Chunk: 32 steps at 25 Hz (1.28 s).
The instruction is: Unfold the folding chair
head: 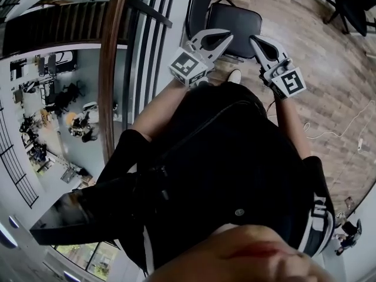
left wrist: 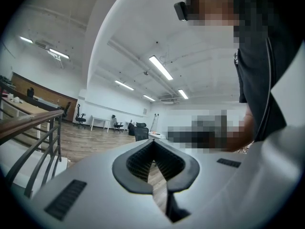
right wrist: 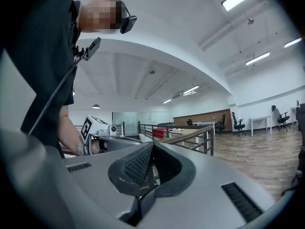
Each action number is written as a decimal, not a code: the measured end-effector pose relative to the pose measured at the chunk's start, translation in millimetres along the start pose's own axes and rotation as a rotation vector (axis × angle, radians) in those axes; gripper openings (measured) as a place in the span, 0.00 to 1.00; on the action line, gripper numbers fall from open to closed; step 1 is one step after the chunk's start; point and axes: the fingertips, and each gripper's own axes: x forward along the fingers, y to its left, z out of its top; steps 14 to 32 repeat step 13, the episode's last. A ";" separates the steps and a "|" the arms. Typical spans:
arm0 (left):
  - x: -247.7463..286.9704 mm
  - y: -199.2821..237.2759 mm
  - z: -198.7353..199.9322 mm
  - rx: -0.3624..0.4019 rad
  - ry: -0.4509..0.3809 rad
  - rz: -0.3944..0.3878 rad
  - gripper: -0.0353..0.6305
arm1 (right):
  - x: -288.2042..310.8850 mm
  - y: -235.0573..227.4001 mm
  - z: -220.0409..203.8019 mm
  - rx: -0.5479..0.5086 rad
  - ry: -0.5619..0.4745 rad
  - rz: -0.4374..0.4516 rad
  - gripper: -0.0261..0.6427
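Folding chair point(head: 234, 21) stands open, seat apparently down: unfolding looks done, nothing obvious left. Your left gripper point(head: 226, 38) and right gripper point(head: 255, 41), both pressed together and empty, hover just before chair.

Chair point(head: 234, 21): black seat and back on a black frame, set against a floor point(head: 329, 69) of grey-brown wood-grain planks. Left gripper point(head: 228, 36) and right gripper point(head: 254, 39): pale grey shells with dark grey ribbed pads point(left wrist: 138, 162), each bearing a white cube point(head: 188, 67) printed with black square markers. Handrail point(head: 110, 69): brown wood over dark balusters point(left wrist: 57, 137); clothing point(head: 235, 157) black, shoe point(head: 234, 75) apparently white, though it is small in the head view; ceiling point(left wrist: 119, 27) white.
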 end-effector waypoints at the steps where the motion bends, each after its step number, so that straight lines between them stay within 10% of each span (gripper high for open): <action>1: -0.8 -0.6 0.4 0.005 0.001 0.000 0.06 | -0.1 -0.4 0.4 0.003 -0.001 -0.002 0.05; 32: -6.4 -2.7 4.9 0.027 -0.009 -0.020 0.06 | 13.5 10.1 0.6 -0.026 0.004 0.024 0.05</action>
